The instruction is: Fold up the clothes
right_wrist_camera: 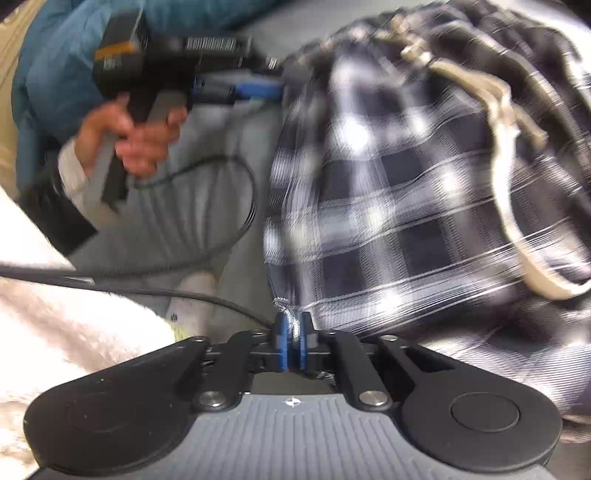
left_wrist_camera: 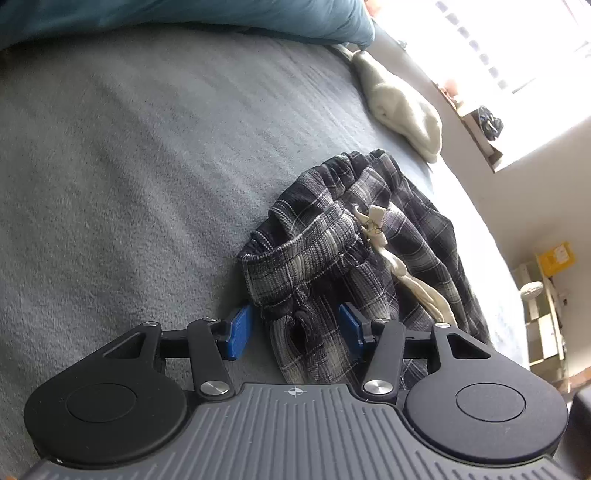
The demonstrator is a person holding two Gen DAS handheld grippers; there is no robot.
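1. The left claw [left_wrist_camera: 295, 326] stands released: its two blue pads [left_wrist_camera: 240, 332] sit apart on either side of a bunched fold of the plaid shorts [left_wrist_camera: 354, 240], and neither pad presses the cloth.
2. The right claw [right_wrist_camera: 291, 341] is clenched on a thin edge of the plaid shorts [right_wrist_camera: 424, 184]; a frayed hem corner sticks up between its blue pads [right_wrist_camera: 282, 339], which stand nearly together.
3. The plaid shorts lie crumpled on the grey bed cover [left_wrist_camera: 129, 184], waistband gathered and turned toward the left claw, a cream drawstring [left_wrist_camera: 391, 258] trailing across the fabric.
4. In the right wrist view the shorts spread up and to the right of the right claw, blurred, with the drawstring [right_wrist_camera: 498, 122] looping over the far side of them.
5. Beyond the shorts, farther from the left claw, a pale garment [left_wrist_camera: 402, 107] lies near the bed's edge, well apart from the shorts.
6. Past that, at the head of the bed, sits a teal pillow or duvet [left_wrist_camera: 221, 14].
7. To the left of the shorts in the right wrist view, a hand [right_wrist_camera: 136, 140] holds the handle of the left claw's tool [right_wrist_camera: 155, 62], whose blue fingertips [right_wrist_camera: 258, 89] reach to the shorts' edge.
8. A black cable [right_wrist_camera: 207, 254] curls over the bed cover between that hand and the right claw.
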